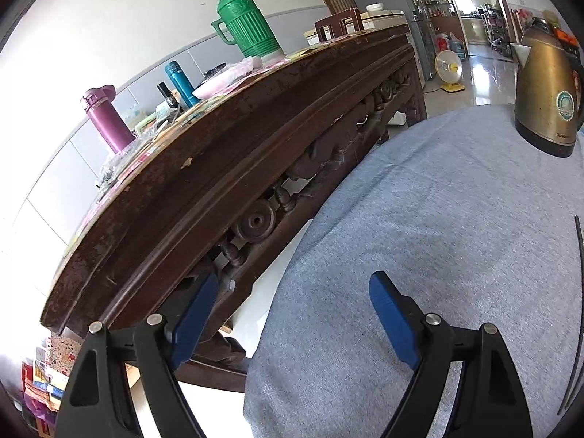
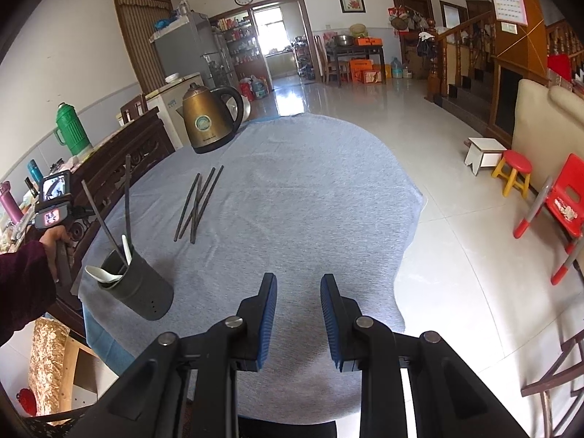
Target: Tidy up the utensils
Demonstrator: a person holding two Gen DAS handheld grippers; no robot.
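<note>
In the right wrist view a dark cylindrical utensil holder point(image 2: 140, 288) stands on the grey-clothed table point(image 2: 310, 189) at the left. It holds white spoons point(image 2: 106, 274) and two dark chopsticks point(image 2: 127, 197). Several loose dark chopsticks point(image 2: 199, 202) lie crossed on the cloth beyond it. My right gripper point(image 2: 298, 292) hovers over the near cloth, its jaws narrowly apart with nothing between them. My left gripper point(image 1: 292, 303) is wide open and empty at the table's left edge; thin chopsticks point(image 1: 577, 292) show at the far right of its view.
A brass kettle point(image 2: 210, 120) stands at the table's far left corner. A carved dark wooden sideboard point(image 1: 219, 168) runs along the left, carrying a green thermos point(image 1: 248, 22) and bottles. Red stools and a chair point(image 2: 562, 211) stand on the tiled floor to the right.
</note>
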